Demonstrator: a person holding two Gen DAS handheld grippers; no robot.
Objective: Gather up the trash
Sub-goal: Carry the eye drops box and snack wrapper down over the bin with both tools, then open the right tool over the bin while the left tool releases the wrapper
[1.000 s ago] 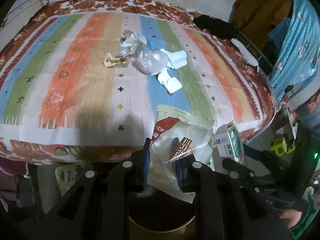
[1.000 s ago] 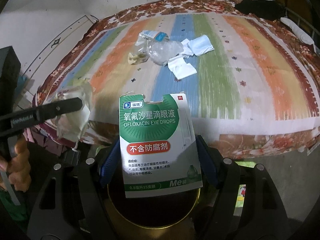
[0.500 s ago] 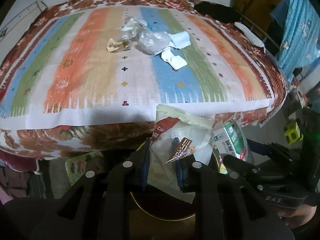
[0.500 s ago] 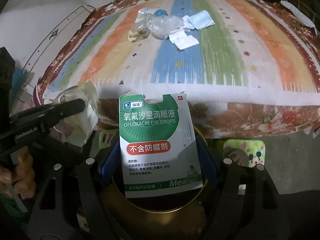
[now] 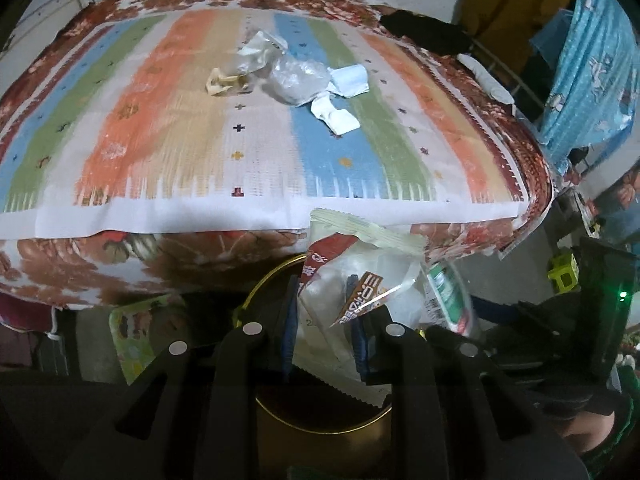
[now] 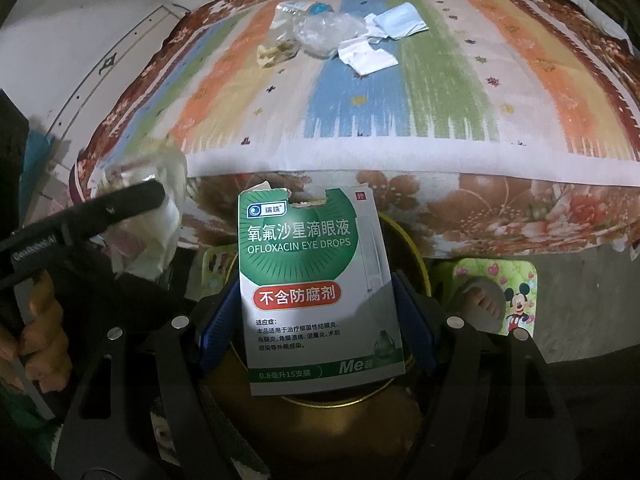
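- The left gripper (image 5: 323,330) was clamped on a crinkly snack wrapper (image 5: 356,276), which hung right over the gold-rimmed bin (image 5: 264,288) below the bed's edge.
- The right gripper (image 6: 316,322) pinched a green eye-drops packet (image 6: 316,280) flat between its blue pads (image 6: 216,320), upright above that same bin (image 6: 412,256).
- In the left view the packet (image 5: 448,296) sat just beside the wrapper, the two nearly touching.
- Up on the striped bedspread (image 5: 160,120) more trash waited, well apart from both grippers: a clear plastic bag (image 5: 296,78), a pale blue wrapper (image 5: 352,80), a white paper scrap (image 5: 336,114) and a yellowish scrap (image 5: 224,82).
- A Mickey Mouse mat (image 6: 508,292) lay on the floor to the right of the bin.
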